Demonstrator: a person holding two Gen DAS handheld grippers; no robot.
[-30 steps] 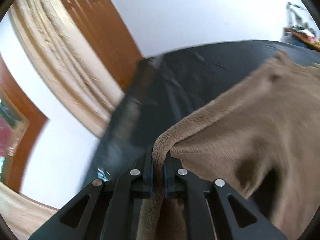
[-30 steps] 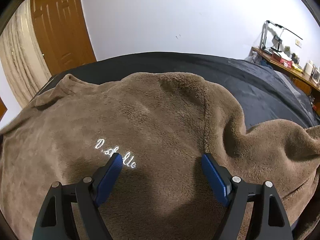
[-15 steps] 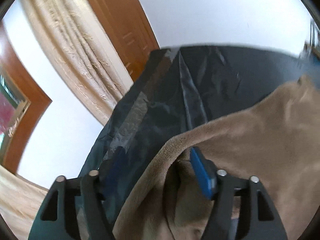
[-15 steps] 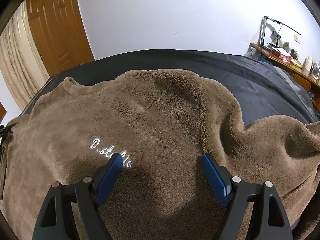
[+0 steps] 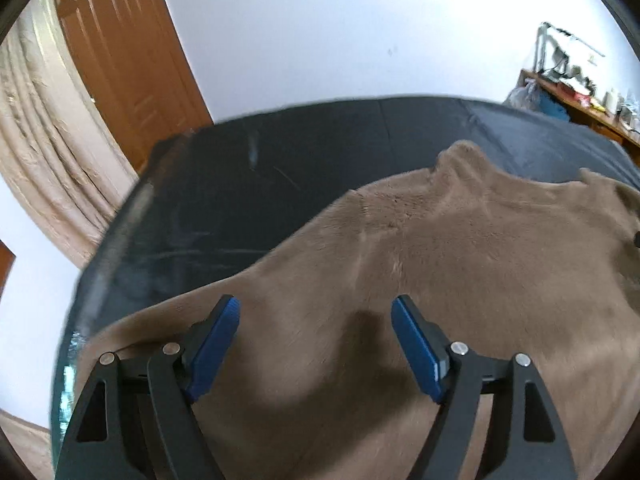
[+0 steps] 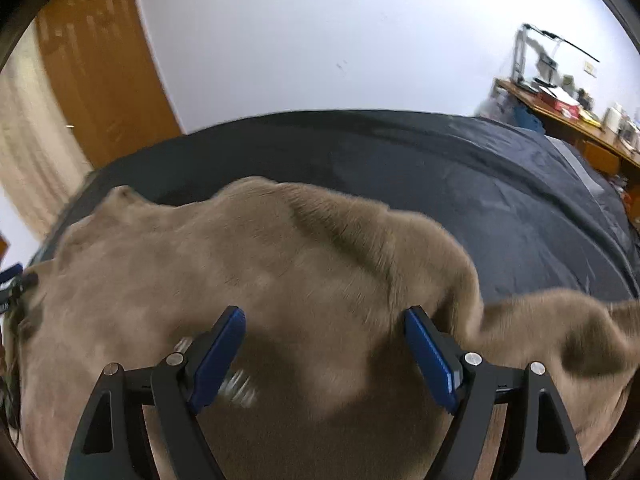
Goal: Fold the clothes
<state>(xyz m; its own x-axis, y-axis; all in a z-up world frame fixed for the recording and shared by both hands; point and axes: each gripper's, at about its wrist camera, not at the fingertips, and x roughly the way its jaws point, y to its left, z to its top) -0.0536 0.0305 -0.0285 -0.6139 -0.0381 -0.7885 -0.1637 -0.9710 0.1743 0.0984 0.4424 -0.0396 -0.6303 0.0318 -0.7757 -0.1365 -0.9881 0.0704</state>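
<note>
A brown fleece garment (image 5: 460,264) lies spread on a black-covered bed (image 5: 248,192). My left gripper (image 5: 315,308) hangs open over its left part, with only flat fleece showing between the blue pads (image 5: 218,344). In the right wrist view the same fleece garment (image 6: 280,264) fills the foreground, with a fold ridge running up its right side. My right gripper (image 6: 325,318) is open above it, holding nothing. White lettering (image 6: 236,384) on the fleece shows blurred beside the right gripper's left finger. The left gripper's tip (image 6: 12,276) peeks in at the far left edge.
The black bed cover (image 6: 500,200) stretches bare beyond the garment toward a white wall. A wooden door (image 5: 120,64) and beige curtain (image 5: 44,148) stand at the left. A cluttered desk (image 6: 560,108) with a lamp stands at the far right.
My left gripper let go of the fleece edge, opened wide and swung right over the garment. The right gripper stayed open and shifted, so the lettering slid down by its left finger.
</note>
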